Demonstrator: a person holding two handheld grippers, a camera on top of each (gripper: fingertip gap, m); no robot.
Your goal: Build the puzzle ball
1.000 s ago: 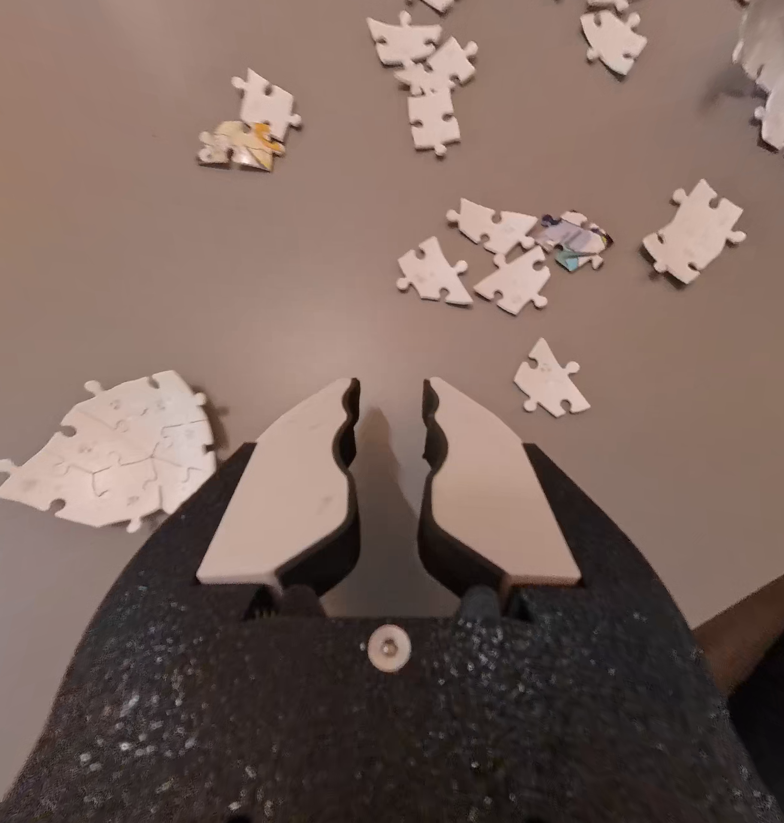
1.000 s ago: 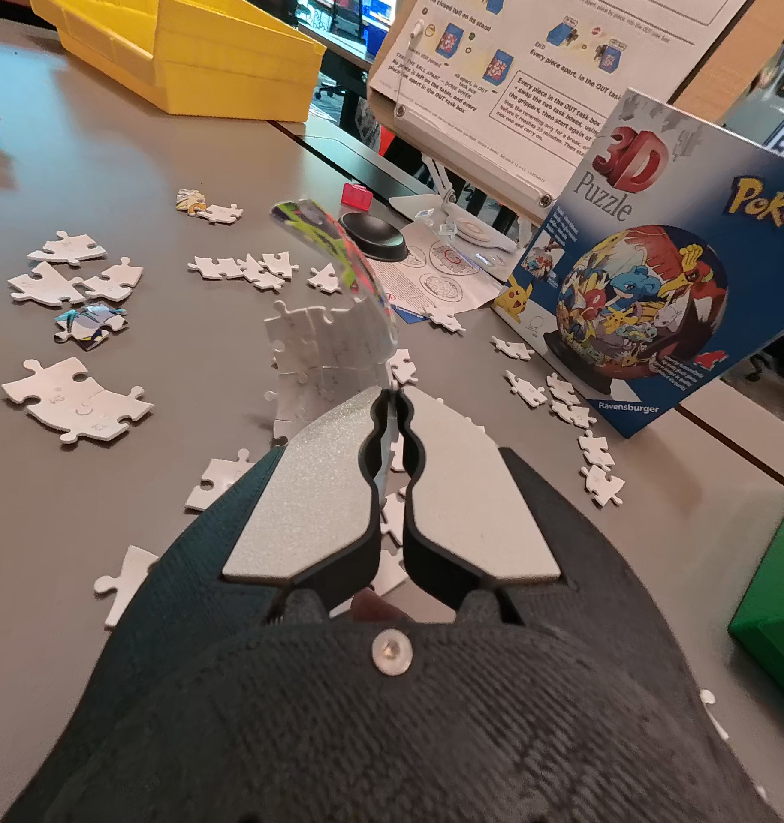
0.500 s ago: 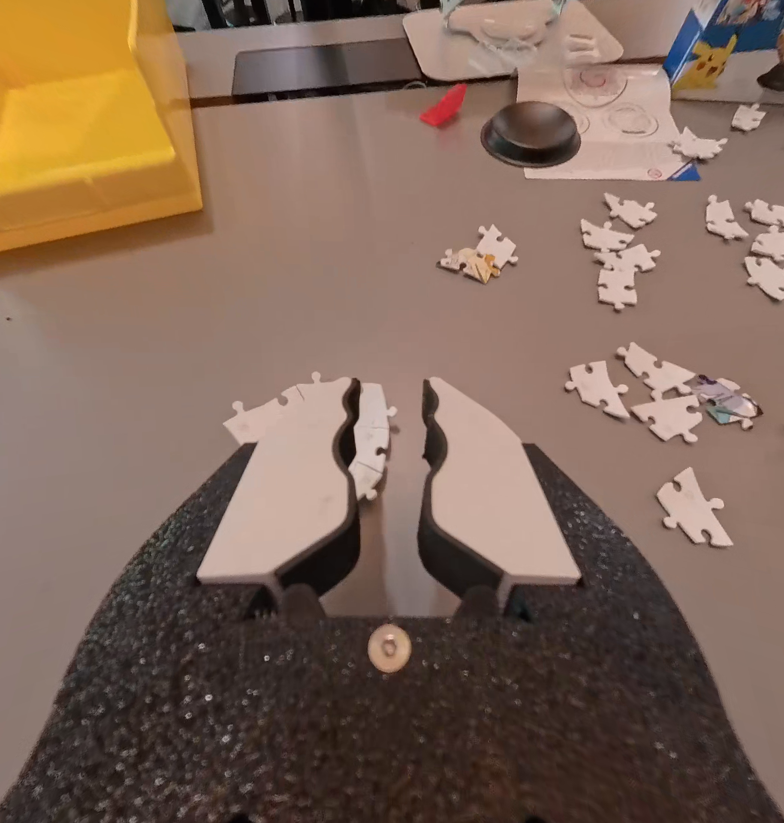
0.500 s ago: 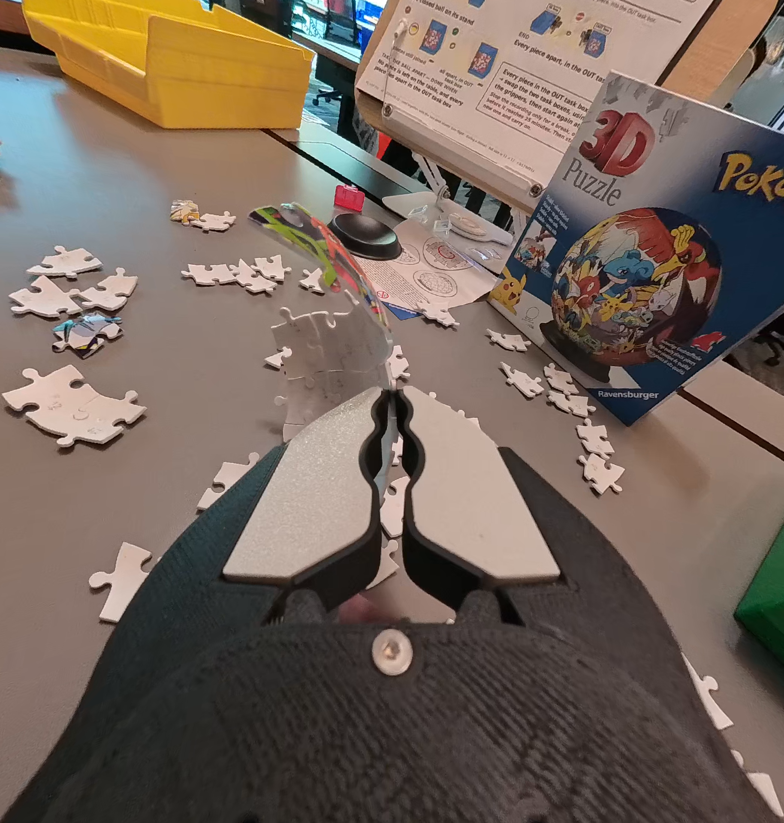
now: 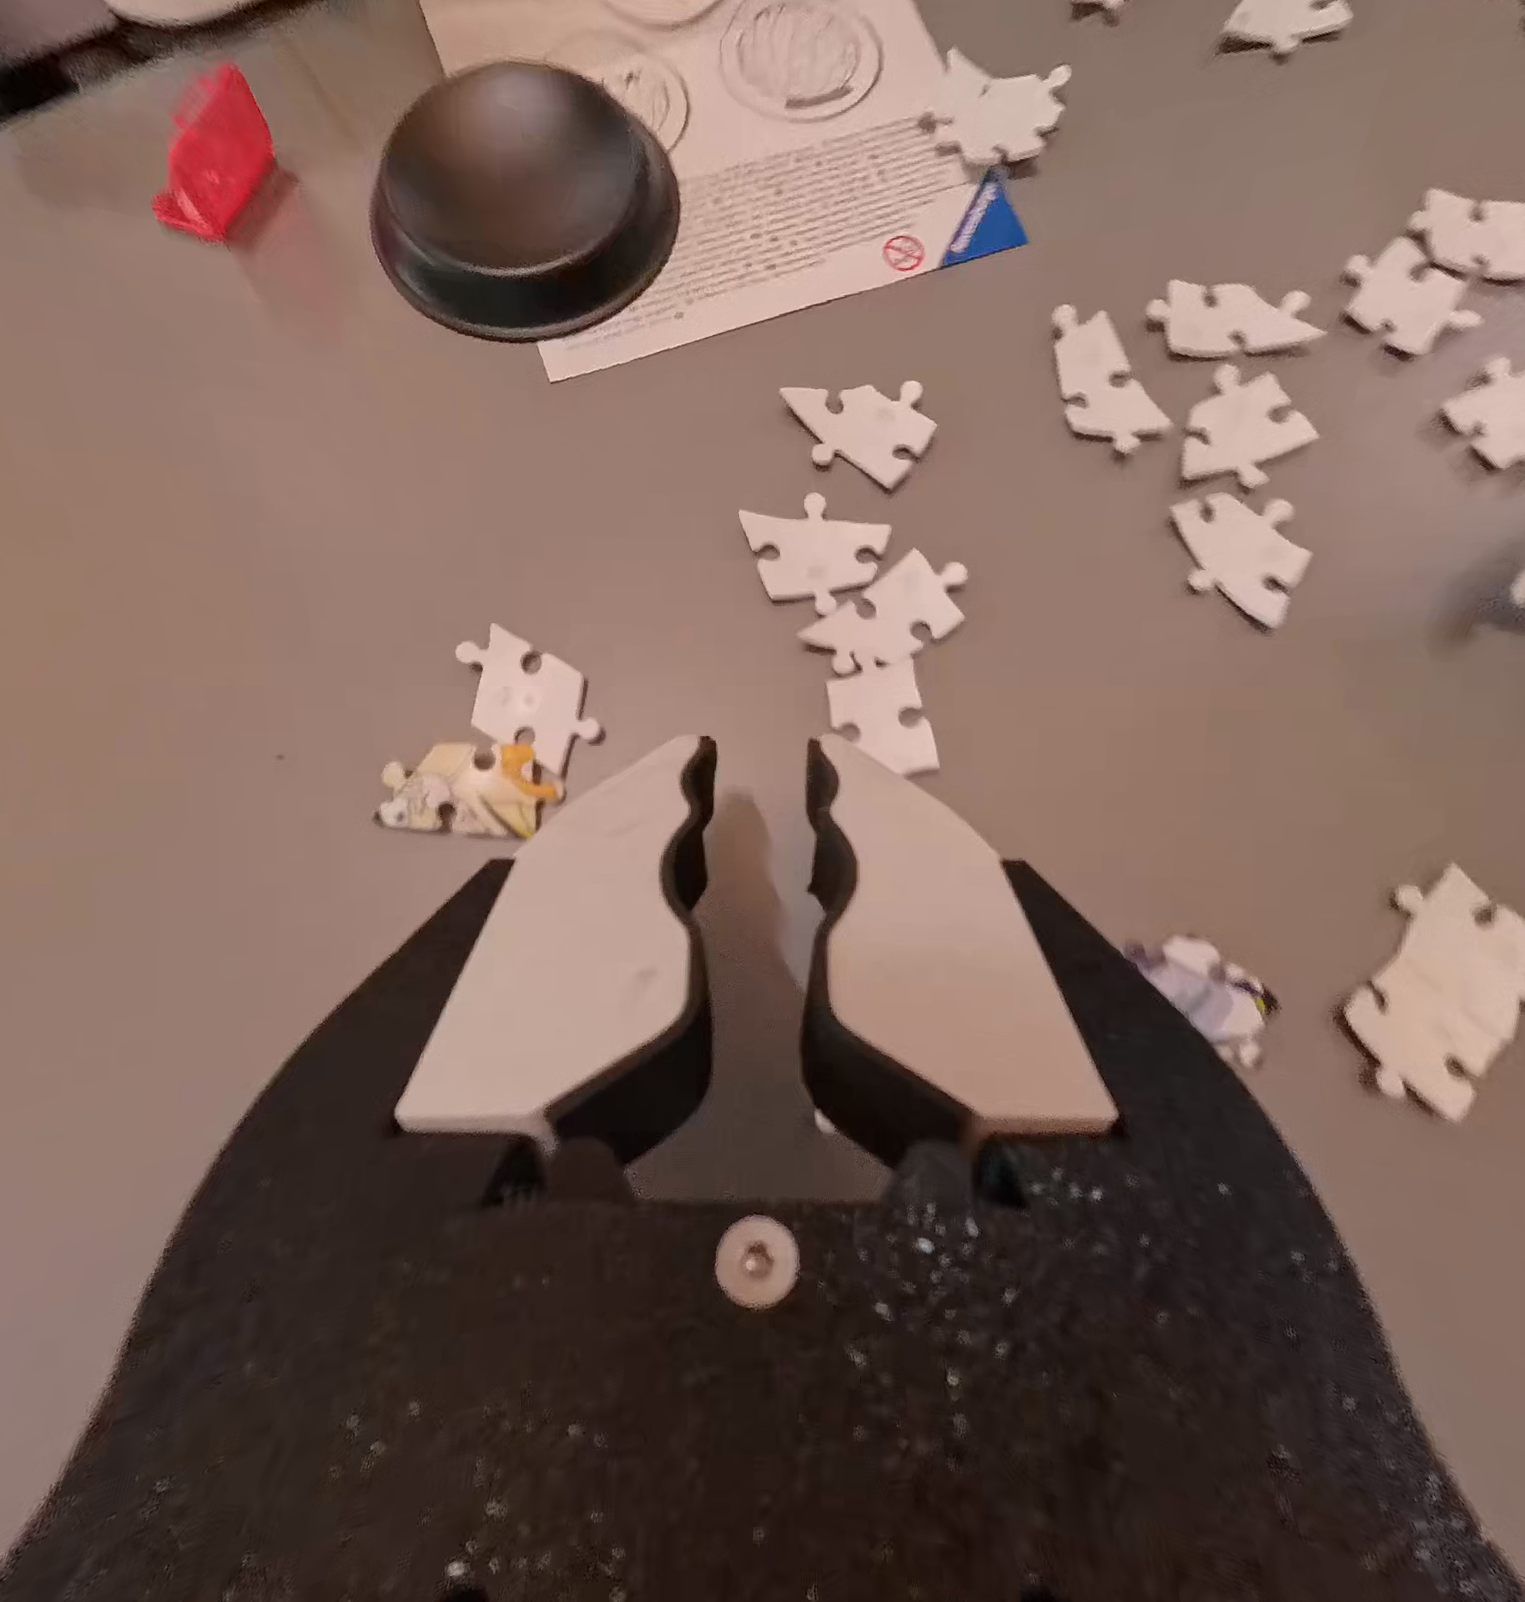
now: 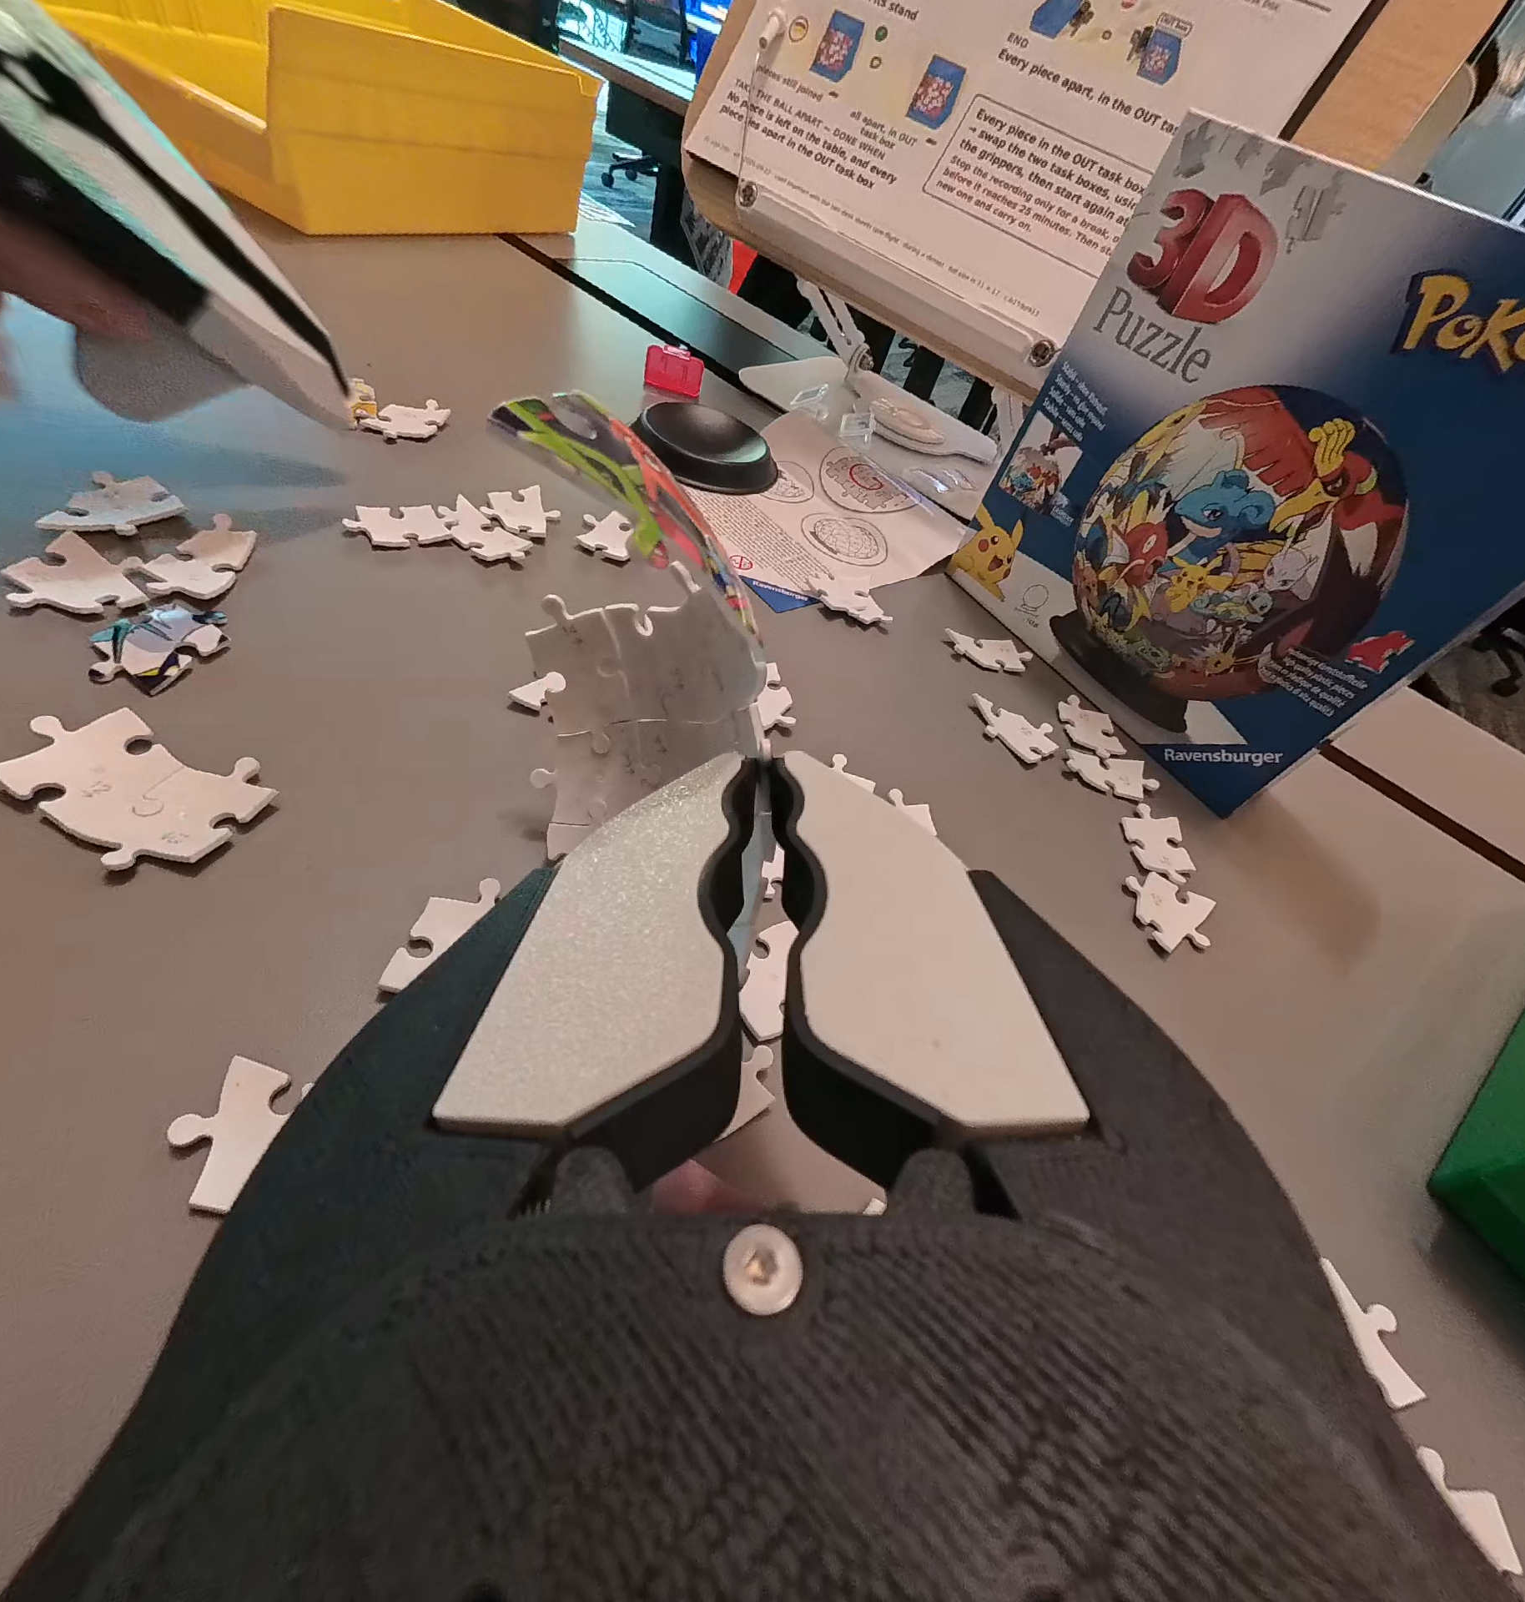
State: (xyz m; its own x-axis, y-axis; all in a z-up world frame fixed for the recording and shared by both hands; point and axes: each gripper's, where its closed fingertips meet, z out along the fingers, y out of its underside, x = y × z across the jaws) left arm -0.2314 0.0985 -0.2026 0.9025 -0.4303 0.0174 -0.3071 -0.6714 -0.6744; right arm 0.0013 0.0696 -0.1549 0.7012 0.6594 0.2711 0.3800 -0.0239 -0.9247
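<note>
My right gripper (image 6: pixel 763 765) is shut on the lower edge of a curved, joined section of the puzzle ball (image 6: pixel 646 676). It holds the section upright, white backs to the left and printed side to the right. My left gripper (image 5: pixel 761 756) is open and empty, low over the grey table. A white loose piece (image 5: pixel 880 721) lies by its right fingertip. A face-up coloured piece (image 5: pixel 464 793) and a white piece (image 5: pixel 529 693) lie just left of it. In the right wrist view the left gripper (image 6: pixel 334 400) reaches in from the upper left, beside that coloured piece (image 6: pixel 362 404).
Several white loose pieces are scattered over the table (image 5: pixel 222 563). The black ball stand (image 5: pixel 525 199) sits on a leaflet (image 5: pixel 785 173) beside a red clip (image 5: pixel 217 165). The puzzle box (image 6: pixel 1262 520), a yellow bin (image 6: pixel 395 130) and a green box (image 6: pixel 1513 1153) border the table. Spacing between my two grippers at the tips: around 25 cm. From my left tips it is roughly 4 cm to the white loose piece (image 5: pixel 880 721); from my right, 20 cm. It turns up in the right wrist view (image 6: pixel 404 524) as well.
My left gripper has swung away from the flat joined patch and moved forward and right, over the loose pieces near the coloured one. My right gripper still holds the curved section, almost unmoved.
</note>
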